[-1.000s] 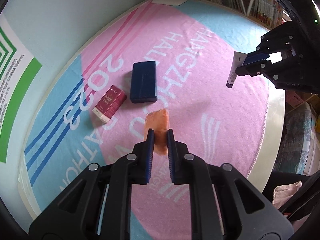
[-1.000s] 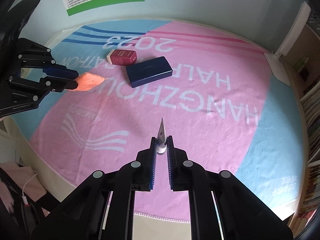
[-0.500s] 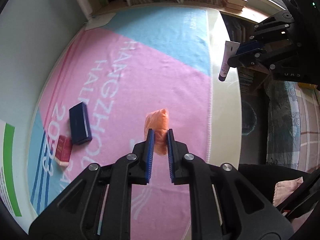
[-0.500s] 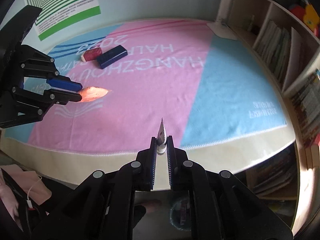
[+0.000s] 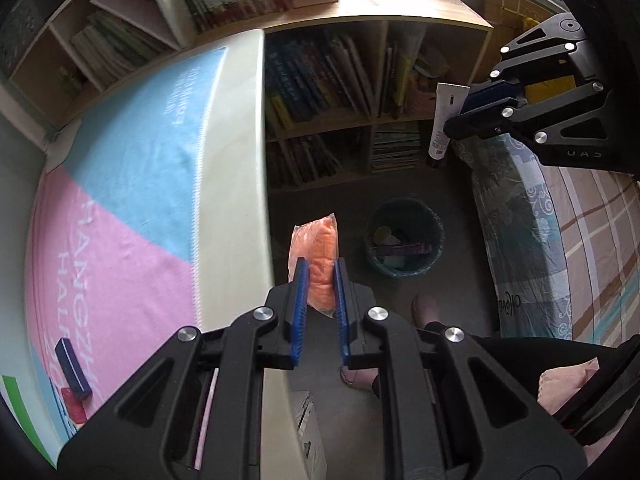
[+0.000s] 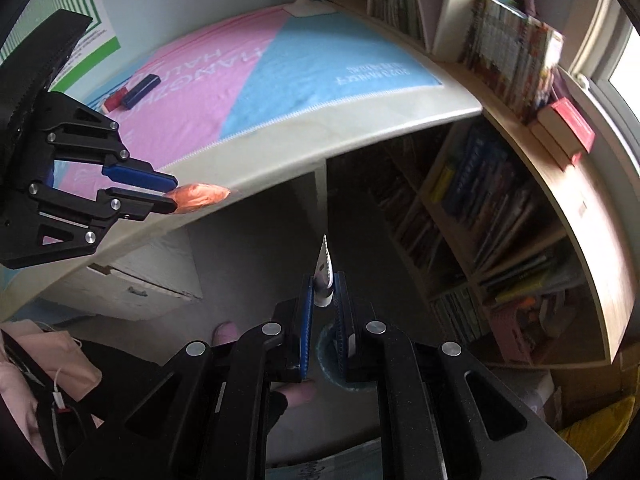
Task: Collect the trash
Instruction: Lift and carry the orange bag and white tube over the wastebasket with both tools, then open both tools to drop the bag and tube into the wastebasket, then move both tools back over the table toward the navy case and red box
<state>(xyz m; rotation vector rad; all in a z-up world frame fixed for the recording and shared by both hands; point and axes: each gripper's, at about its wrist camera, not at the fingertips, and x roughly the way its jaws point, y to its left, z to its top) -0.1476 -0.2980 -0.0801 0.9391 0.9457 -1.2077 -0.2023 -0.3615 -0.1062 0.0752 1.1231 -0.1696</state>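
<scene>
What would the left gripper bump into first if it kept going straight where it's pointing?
Probably the grey floor, just short of the round teal trash bin. The left gripper, shut on the orange plastic-wrapped packet, has nothing nearer ahead, though depth is unclear.

Both grippers have swung off the table (image 5: 236, 168) — probably toward the floor bin (image 5: 404, 236) (pouch, tube in tow).

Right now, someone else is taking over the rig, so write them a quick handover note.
Left gripper: shut on the orange packet, off the table's edge.
Right gripper: shut on the white tube, above the floor.
Trash bin: on the floor, some rubbish inside.
Done: both pieces lifted off the table.
Left: drop both in the bin. Blue box and red box remain on the table.
</scene>
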